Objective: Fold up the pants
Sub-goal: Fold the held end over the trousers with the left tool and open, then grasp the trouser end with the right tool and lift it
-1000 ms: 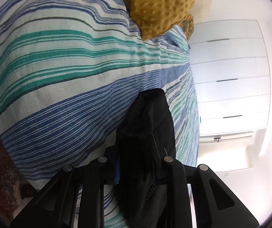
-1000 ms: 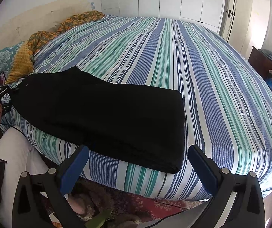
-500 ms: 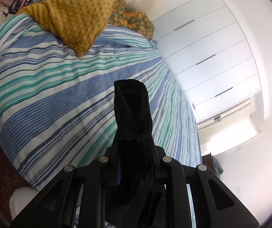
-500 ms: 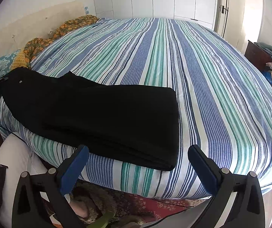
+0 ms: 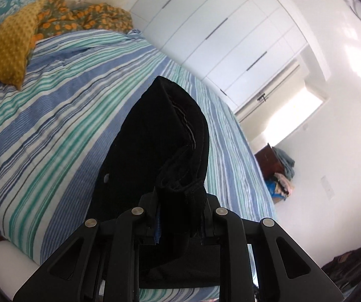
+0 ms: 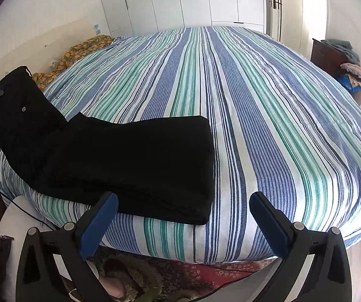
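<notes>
A: Where do the black cloth pants (image 6: 120,156) lie?
B: Lengthwise across the striped bed's (image 6: 268,125) near edge; left tongs (image 5: 180,216) grip the raised left end, right tongs (image 6: 183,216) open, nearer the right end.

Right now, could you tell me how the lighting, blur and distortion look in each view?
Left wrist view: the window is blown out to white, and the black pants lose nearly all detail. Right wrist view: even daylight, sharp; fisheye bends the bed's stripes outward, with dark vignetting at the corners.
</notes>
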Tool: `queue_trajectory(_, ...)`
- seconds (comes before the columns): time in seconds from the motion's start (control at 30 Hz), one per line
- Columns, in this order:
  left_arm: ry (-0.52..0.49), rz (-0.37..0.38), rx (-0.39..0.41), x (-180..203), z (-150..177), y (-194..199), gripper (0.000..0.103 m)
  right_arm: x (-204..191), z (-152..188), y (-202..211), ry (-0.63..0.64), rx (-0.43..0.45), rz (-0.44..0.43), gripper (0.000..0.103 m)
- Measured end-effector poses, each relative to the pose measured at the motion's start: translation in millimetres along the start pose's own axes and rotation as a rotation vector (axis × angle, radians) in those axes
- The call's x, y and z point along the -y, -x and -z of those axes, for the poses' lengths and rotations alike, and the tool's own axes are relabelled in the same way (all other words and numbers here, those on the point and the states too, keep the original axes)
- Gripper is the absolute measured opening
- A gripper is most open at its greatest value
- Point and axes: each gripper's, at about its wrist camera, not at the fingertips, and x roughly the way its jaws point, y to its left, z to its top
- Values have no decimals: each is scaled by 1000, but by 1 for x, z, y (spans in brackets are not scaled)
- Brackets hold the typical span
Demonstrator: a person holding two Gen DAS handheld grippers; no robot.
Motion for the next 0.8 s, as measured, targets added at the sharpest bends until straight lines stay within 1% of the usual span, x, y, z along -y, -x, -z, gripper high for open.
queue_trajectory(0.1,-111,-22,-64,35,21,-28,20,11,0,3,-41,9,6,103)
queue_trajectory(0.17,-209,-51,-105,57,40,-50,20,18,-1,6,-62,20,13,103)
queue_trajectory(0.27,-355,-103,-187,85,78,-85,20,26,-1,14,-83,42,31,103)
queue_trajectory(0.33,-457,-152,-244,98,108,-109,20,34,1,18,-103,47,37,103)
queue_trajectory(0.37,-512,-193,-273,101,123,-123,22,37,2,19,-117,46,38,103)
queue_trajectory(0.43,-607,-266,-345,105,149,-147,29,45,4,21,-152,42,31,103)
queue_trajectory(0.47,-636,-288,-383,107,159,-154,37,50,4,22,-171,42,24,103)
queue_trajectory(0.5,-664,-303,-396,112,165,-155,40,54,3,24,-187,45,16,103)
queue_trajectory(0.53,-686,-306,-385,116,167,-149,44,57,2,25,-200,51,4,103)
queue_trajectory(0.57,-693,-285,-377,120,165,-140,55,62,-1,28,-212,57,-14,103)
queue_trajectory(0.6,-676,-252,-371,122,159,-130,65,66,-4,30,-223,64,-36,103)
queue_trajectory(0.63,-640,-212,-361,123,150,-118,66,70,-8,32,-234,71,-63,103)
queue_trajectory(0.7,-552,-155,-307,115,123,-89,67,76,-18,34,-246,79,-135,103)
queue_trajectory(0.73,-512,-154,-267,108,107,-76,68,78,-24,33,-254,75,-196,103)
queue_trajectory(0.77,-474,-171,-222,98,92,-66,70,79,-30,29,-269,69,-283,103)
queue_trajectory(0.8,-440,-203,-177,86,77,-57,70,78,-36,22,-285,54,-391,103)
